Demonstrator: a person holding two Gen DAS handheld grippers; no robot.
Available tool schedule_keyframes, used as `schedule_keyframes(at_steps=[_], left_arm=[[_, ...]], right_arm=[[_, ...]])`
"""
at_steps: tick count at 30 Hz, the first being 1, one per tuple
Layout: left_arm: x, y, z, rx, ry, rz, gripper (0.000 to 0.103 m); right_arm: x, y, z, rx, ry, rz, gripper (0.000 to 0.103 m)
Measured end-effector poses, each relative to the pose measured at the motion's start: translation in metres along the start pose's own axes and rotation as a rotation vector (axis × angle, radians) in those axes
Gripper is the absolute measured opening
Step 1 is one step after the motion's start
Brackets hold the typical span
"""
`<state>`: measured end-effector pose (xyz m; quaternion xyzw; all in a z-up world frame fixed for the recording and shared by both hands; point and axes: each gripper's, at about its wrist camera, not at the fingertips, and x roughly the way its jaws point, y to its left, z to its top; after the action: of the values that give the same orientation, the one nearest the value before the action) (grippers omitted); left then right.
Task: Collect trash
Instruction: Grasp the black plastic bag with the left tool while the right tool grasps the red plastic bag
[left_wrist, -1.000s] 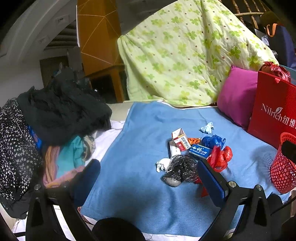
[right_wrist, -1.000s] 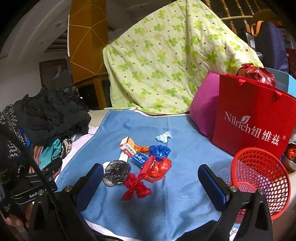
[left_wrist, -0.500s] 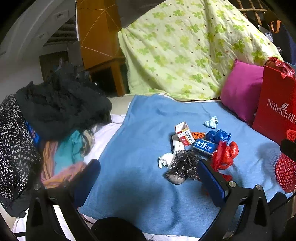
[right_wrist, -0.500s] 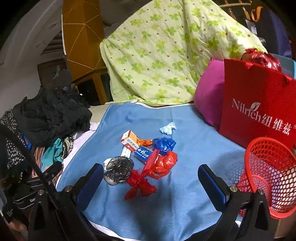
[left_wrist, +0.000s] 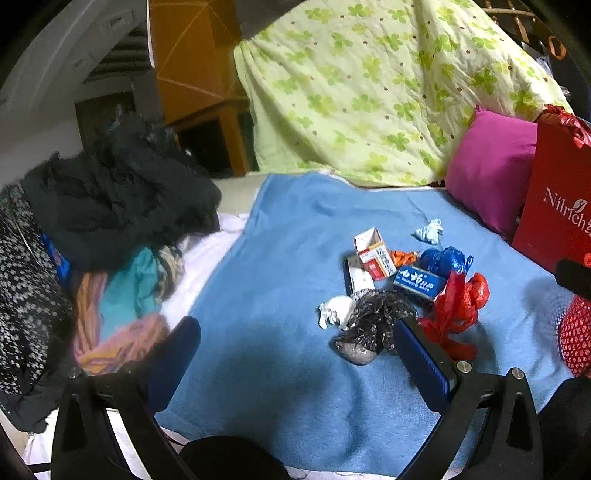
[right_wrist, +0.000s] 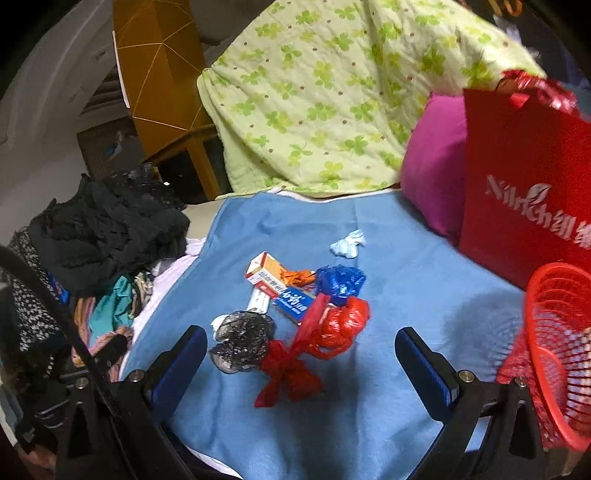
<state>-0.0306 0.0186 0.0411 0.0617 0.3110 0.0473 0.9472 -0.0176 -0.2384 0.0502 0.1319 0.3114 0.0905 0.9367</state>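
Trash lies clustered on a blue blanket (right_wrist: 406, 280) spread over a bed. Landmark: the red plastic bag (right_wrist: 332, 328), knotted and crumpled, with a loose tail trailing toward the camera. Touching its left side is a crumpled black plastic bag (right_wrist: 242, 338), with a white tissue wad (left_wrist: 336, 310) just beyond that. Behind the red plastic bag lie a blue carton (right_wrist: 293, 301), a blue plastic bag (right_wrist: 340, 280), a red-and-white carton (right_wrist: 264, 271) and what looks like an orange wrapper (right_wrist: 299, 277); a pale blue tissue (right_wrist: 347, 245) sits apart, farther back.

To the right of the red plastic bag, well apart, stands a red mesh basket (right_wrist: 554, 332) at the blanket's edge, open blanket between them. A red paper bag (right_wrist: 524, 206) stands behind the basket.

Left hand-held gripper (left_wrist: 295, 358): jaws wide, empty, its right finger overlapping the black plastic bag in view. Right hand-held gripper (right_wrist: 301, 362): jaws wide, empty, flanking the red plastic bag's tail.
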Motion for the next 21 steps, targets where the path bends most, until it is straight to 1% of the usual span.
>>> schedule_keyframes(at_steps=[4, 6, 9, 11, 13, 17, 21], left_arm=[[0.029, 0.004, -0.009, -0.011, 0.064, -0.054, 0.103], [0.047, 0.002, -0.016, -0.001, 0.107, -0.086, 0.103], [0.067, -0.002, -0.022, 0.002, 0.154, -0.117, 0.103], [0.078, -0.004, -0.024, -0.003, 0.171, -0.154, 0.103], [0.088, -0.007, -0.024, -0.001, 0.179, -0.179, 0.103], [0.114, -0.019, -0.021, 0.022, 0.208, -0.236, 0.103], [0.142, -0.031, -0.015, 0.003, 0.251, -0.309, 0.103]], right_arm=[[0.045, -0.026, 0.005, 0.086, 0.083, 0.077, 0.101], [0.068, -0.039, 0.004, 0.134, 0.130, 0.104, 0.088], [0.105, -0.058, 0.002, 0.219, 0.190, 0.135, 0.081], [0.125, -0.069, 0.000, 0.272, 0.221, 0.138, 0.079], [0.143, -0.080, -0.005, 0.326, 0.259, 0.144, 0.077], [0.167, -0.094, -0.011, 0.419, 0.331, 0.155, 0.077], [0.178, -0.100, -0.010, 0.438, 0.323, 0.114, 0.077]])
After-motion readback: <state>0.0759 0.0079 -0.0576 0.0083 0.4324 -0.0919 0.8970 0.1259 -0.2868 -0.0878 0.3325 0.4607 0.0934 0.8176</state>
